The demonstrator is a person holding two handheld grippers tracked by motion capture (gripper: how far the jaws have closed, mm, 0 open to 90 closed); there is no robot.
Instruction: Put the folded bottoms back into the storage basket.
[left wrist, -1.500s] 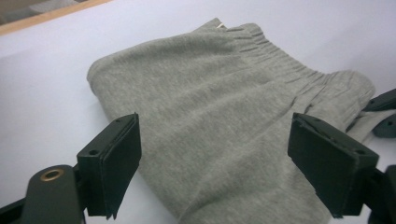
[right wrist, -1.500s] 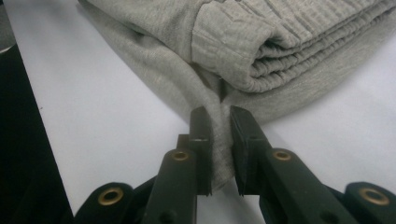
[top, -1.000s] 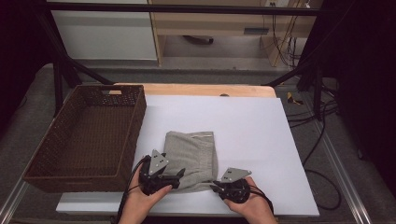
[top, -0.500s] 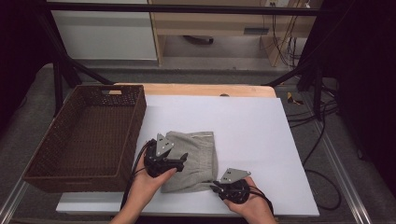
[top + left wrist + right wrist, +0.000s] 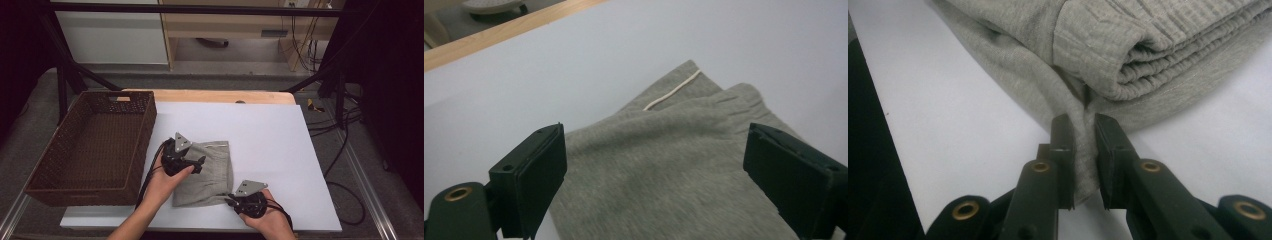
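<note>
Nearest me, my right gripper point(image 5: 234, 201) sits at the table's front edge, jaws pinched on the near right corner of the grey folded garment point(image 5: 207, 172); in the right gripper view a thin fold of cloth is pressed between the pads. The garment lies flat on the white table sheet point(image 5: 270, 135), front centre. My left gripper point(image 5: 200, 161) is above its left part, jaws spread wide, nothing between them; whether they touch the cloth I can't quite tell. Farther left stands the brown wicker basket point(image 5: 60, 150).
</note>
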